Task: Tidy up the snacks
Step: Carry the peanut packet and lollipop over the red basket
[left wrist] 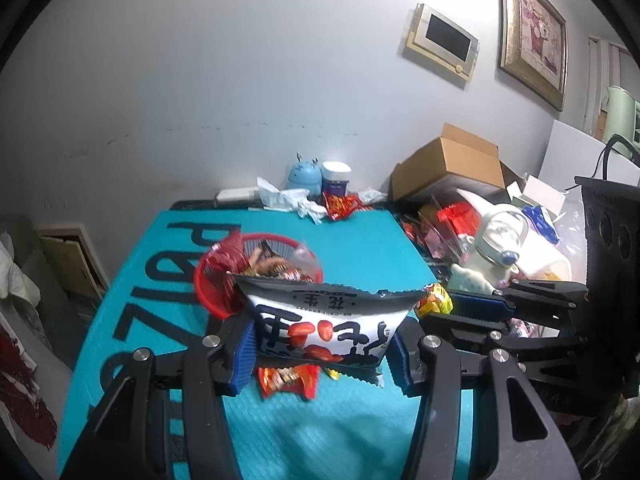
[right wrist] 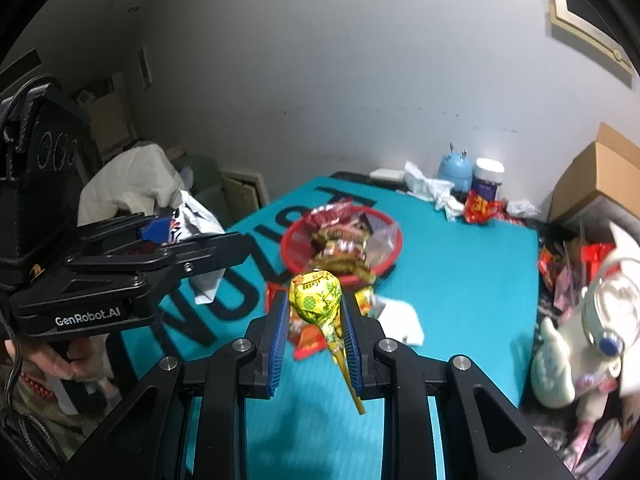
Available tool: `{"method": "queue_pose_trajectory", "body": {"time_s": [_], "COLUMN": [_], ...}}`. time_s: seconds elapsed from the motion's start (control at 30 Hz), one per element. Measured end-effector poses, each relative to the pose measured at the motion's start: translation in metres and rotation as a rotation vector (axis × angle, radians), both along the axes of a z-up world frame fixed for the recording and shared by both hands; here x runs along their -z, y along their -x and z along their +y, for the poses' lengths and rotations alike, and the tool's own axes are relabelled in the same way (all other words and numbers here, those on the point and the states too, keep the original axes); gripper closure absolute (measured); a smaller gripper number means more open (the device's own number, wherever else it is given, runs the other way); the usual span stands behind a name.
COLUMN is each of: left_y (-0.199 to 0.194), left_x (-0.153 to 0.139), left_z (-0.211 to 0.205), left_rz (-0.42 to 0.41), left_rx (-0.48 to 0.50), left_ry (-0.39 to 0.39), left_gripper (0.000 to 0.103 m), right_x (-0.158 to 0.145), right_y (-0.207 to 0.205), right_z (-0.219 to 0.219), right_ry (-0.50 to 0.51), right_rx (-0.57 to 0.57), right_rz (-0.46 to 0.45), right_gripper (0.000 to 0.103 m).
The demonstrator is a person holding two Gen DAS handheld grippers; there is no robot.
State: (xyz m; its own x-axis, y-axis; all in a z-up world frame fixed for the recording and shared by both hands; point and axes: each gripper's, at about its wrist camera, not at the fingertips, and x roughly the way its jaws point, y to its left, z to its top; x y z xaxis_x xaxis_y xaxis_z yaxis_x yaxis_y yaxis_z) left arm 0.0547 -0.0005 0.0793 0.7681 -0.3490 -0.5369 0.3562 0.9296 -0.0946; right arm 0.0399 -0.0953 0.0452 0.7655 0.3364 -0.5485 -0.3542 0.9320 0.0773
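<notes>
Gripping a lollipop (right wrist: 316, 300), right fingers (right wrist: 280, 332) clamp it, stick slanting down-right; left fingers (left wrist: 244, 344) pinch a white packet (left wrist: 324, 328) crosswise.

A white peanut packet (left wrist: 324, 330) sits upright between the left hand-held gripper (left wrist: 322, 350) pads; a yellow lollipop (right wrist: 316, 300) stands clamped in the right hand-held gripper (right wrist: 316, 332); beyond both, a full red basket (right wrist: 342, 240).

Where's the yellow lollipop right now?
In the right wrist view, the yellow lollipop is clamped between the right gripper pads, held above the teal mat, just in front of the red basket.
</notes>
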Motion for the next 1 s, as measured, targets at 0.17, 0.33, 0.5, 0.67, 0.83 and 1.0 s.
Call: {"method": "queue_pose_trajectory", "body": {"time_s": [0.17, 0.33, 0.5, 0.67, 0.83, 1.0], "left_y": [-0.021, -0.047, -0.074, -0.1, -0.126, -0.151], "left_x": [-0.009, -0.014, -0.014, -0.019, -0.016, 0.005], "left_z": [0.007, 0.013, 0.019, 0.026, 0.03, 0.036], "left_rz": [-0.029, -0.047, -0.048, -0.06, -0.056, -0.014], "left_rx": [-0.009, -0.018, -0.025, -0.038, -0.074, -0.14], "left_ry": [-0.004, 0.002, 0.012, 0.019, 0.047, 0.058], "left_gripper": [0.05, 0.05, 0.05, 0.05, 0.05, 0.05], "right_x": [-0.008, -0.016, -0.023, -0.029, -0.03, -0.02], "right_y": [-0.023, -0.051, -0.08, -0.108, -0.145, -0.177], "right_z": [0.001, 0.002, 0.003, 0.006, 0.007, 0.005], "right_ry": [-0.001, 0.001, -0.004, -0.007, -0.012, -0.025], "right_rx": [0.012, 0.025, 0.037, 0.039, 0.037, 0.038], "right_rz": [-0.011, -0.024, -0.033, -0.04, -0.012, 0.014], "right_gripper": [0.078, 0.078, 0.078, 0.078, 0.078, 0.078]}}
